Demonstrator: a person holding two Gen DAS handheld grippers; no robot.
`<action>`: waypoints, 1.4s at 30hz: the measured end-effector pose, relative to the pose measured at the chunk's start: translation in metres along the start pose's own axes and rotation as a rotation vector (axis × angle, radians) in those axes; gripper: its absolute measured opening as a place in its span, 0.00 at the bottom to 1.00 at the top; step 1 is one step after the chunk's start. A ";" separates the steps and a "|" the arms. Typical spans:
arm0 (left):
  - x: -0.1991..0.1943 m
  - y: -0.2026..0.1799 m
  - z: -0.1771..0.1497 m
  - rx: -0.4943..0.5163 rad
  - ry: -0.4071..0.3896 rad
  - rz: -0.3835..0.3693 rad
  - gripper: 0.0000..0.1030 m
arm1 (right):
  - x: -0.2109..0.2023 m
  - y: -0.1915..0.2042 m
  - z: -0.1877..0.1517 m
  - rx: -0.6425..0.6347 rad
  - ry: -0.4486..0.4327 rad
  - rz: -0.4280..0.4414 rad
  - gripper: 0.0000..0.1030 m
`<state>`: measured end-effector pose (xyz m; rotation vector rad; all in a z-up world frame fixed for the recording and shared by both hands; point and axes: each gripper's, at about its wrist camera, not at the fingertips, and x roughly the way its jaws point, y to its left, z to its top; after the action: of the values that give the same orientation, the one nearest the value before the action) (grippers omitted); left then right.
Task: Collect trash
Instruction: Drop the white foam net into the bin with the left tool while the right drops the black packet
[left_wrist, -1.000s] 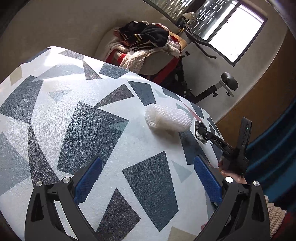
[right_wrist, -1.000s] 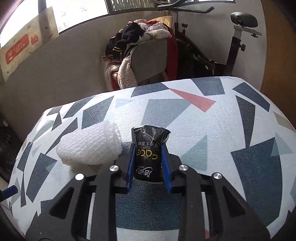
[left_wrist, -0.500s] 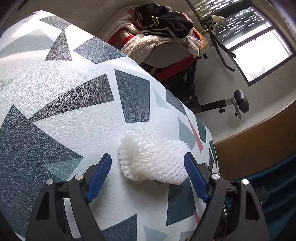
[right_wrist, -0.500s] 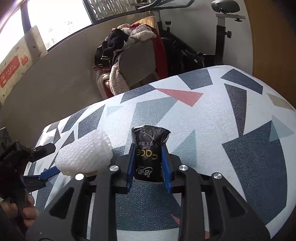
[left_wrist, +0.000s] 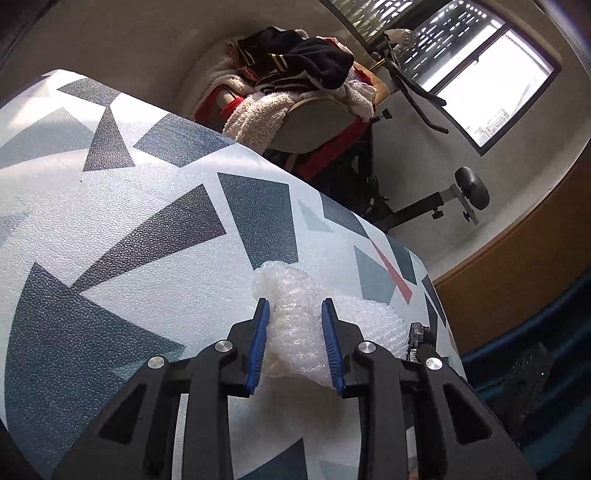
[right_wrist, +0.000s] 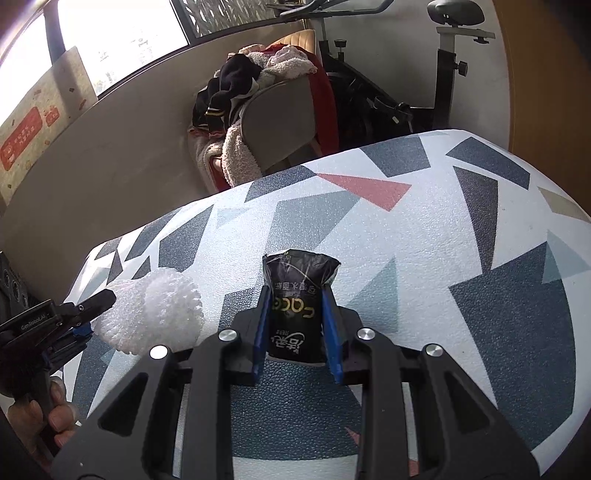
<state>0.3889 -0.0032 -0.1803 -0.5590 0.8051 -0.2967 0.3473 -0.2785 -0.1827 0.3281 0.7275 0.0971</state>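
A white foam net sleeve (left_wrist: 295, 325) lies on the patterned table (left_wrist: 147, 240). My left gripper (left_wrist: 295, 314) is shut on it, squeezing its near end between the blue pads. In the right wrist view the sleeve (right_wrist: 159, 314) shows at the left with the left gripper (right_wrist: 79, 308) on it. My right gripper (right_wrist: 297, 299) is shut on a black drink carton (right_wrist: 299, 295) and holds it just above the table (right_wrist: 461, 221).
A chair piled with clothes and towels (left_wrist: 295, 85) stands behind the table's far edge, with an exercise bike (right_wrist: 443, 74) beside it. A wooden panel (left_wrist: 517, 280) is at the right. The table edge drops off close on the right (left_wrist: 439, 295).
My left gripper moved forward over the foam sleeve and closed on it, crushing it narrower. My right gripper kept hold of the black carton and barely moved.
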 end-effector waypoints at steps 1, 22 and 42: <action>-0.006 0.000 0.001 0.010 -0.009 -0.001 0.27 | 0.000 0.000 0.000 -0.002 0.000 -0.003 0.28; -0.163 -0.014 -0.034 0.232 -0.123 0.126 0.27 | -0.082 0.069 -0.022 -0.276 -0.025 -0.040 0.28; -0.270 -0.044 -0.166 0.401 -0.131 0.109 0.27 | -0.215 0.103 -0.142 -0.289 0.008 0.066 0.28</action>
<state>0.0843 0.0241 -0.0872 -0.1554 0.6248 -0.3079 0.0955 -0.1872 -0.1114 0.0759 0.7003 0.2632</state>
